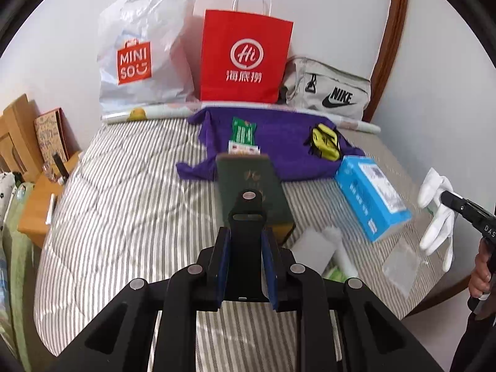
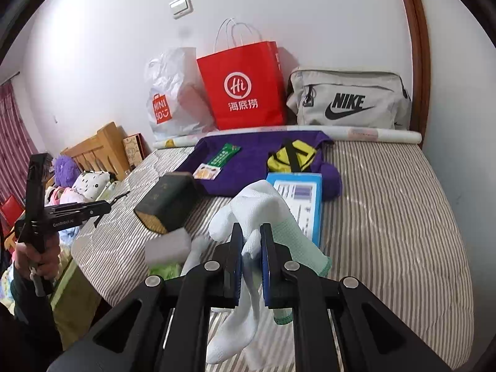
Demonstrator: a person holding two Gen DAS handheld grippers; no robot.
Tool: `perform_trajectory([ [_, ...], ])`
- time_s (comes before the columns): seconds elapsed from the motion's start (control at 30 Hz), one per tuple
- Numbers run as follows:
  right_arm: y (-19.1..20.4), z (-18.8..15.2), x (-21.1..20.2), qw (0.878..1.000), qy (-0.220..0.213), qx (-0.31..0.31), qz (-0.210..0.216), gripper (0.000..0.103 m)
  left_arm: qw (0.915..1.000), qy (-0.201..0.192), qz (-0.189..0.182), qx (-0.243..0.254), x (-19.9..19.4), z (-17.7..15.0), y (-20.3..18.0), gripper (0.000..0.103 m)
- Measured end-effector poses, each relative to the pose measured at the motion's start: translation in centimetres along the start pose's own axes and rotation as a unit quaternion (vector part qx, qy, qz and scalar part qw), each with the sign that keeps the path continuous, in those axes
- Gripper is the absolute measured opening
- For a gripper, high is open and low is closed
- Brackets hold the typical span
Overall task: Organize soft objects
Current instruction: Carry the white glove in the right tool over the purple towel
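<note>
My left gripper [image 1: 246, 232] is shut on a flat black piece [image 1: 248, 207] with a slot and a round rivet, held above the striped bed [image 1: 130, 204]. In the right wrist view the left gripper [image 2: 107, 207] shows at the left in a person's hand. My right gripper [image 2: 251, 229] is shut on white knit gloves [image 2: 257, 204], one with a green cuff, which hang off the bed. The right gripper [image 1: 443, 197] and the dangling gloves [image 1: 434, 217] also appear at the right edge of the left wrist view. A purple cloth [image 1: 279, 152] lies toward the wall.
On the bed lie a dark green book [image 1: 248, 186], a blue box [image 1: 372, 198], a white foam block [image 2: 167, 245], a green packet [image 1: 243, 130] and a yellow-black item [image 1: 324, 139]. A white plastic bag [image 1: 139, 55], red paper bag [image 1: 245, 59] and grey bag [image 1: 331, 93] stand against the wall.
</note>
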State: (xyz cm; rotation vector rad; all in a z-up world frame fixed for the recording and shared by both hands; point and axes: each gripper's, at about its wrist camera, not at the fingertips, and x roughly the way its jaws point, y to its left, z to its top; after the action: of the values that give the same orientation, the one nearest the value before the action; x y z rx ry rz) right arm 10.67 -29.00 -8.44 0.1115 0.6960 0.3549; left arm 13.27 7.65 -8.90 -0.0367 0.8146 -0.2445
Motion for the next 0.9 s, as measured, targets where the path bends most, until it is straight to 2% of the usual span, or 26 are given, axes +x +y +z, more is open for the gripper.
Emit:
perform_trajectory([
  [0.3, -0.5, 3.9, 2.1, 1.0, 0.0, -0.013, 0.0, 0.01, 0.9999, -0.011, 0.003, 0.006, 0.8, 4.0, -1.0, 0.02],
  [0.57, -0.6, 7.5, 4.8, 1.0, 0.002, -0.022, 0.006, 0.01, 0.9999, -0.009, 0.004, -0.013, 2.8, 6.5, -0.7, 0.02],
  [0.9, 0.0, 11.9, 9.3, 0.999, 0.005, -0.039, 0.024, 0.01, 0.9997, 0.009, 0.004, -0.024, 6.5, 9.7, -0.1, 0.02],
])
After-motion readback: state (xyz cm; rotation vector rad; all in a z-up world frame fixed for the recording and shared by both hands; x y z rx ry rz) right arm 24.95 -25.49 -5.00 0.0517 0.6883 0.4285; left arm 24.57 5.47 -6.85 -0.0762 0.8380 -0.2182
